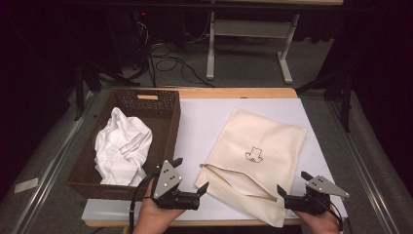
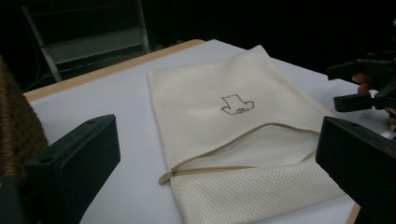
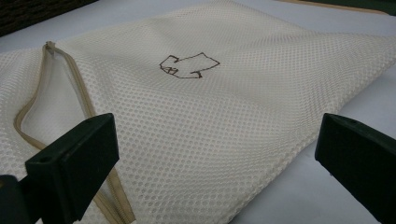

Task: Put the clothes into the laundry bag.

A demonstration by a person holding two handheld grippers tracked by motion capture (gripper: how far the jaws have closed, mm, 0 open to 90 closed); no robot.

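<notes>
The mesh bag lies flat, zipper part open. Both my grippers, left and right, gape wide, holding nothing. I should pinch the top flap beside the zipper only.

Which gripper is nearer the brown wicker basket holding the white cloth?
Left. The left gripper hangs open just off the wicker basket's near right corner. The right gripper is open at the mesh bag's far side, well away.

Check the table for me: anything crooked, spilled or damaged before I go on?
Nothing spilled or torn. The mesh bag lies askew on the white sheet, its zipper open. The white cloth sits crumpled in the basket. Both grippers are open, off the bag.
</notes>
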